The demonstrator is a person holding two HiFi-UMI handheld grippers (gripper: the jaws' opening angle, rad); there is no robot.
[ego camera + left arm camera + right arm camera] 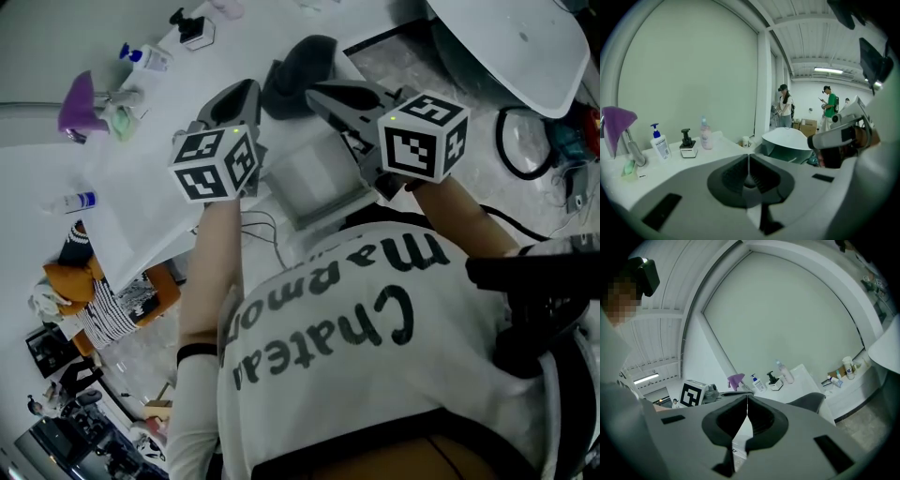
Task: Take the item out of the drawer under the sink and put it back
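My left tongs (749,160) and right tongs (747,403) are both closed tight on nothing. I can't see the item. What I take for the open drawer (314,178) juts out under the surface's (112,202) edge. If I reach in with the tongs closed, I might ram the drawer front or push the item deeper.

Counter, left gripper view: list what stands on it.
On the counter: a faucet draped with purple cloth, green sponge, blue-pump bottle, black pump dispenser, pink bottle. The left gripper covers its near part.
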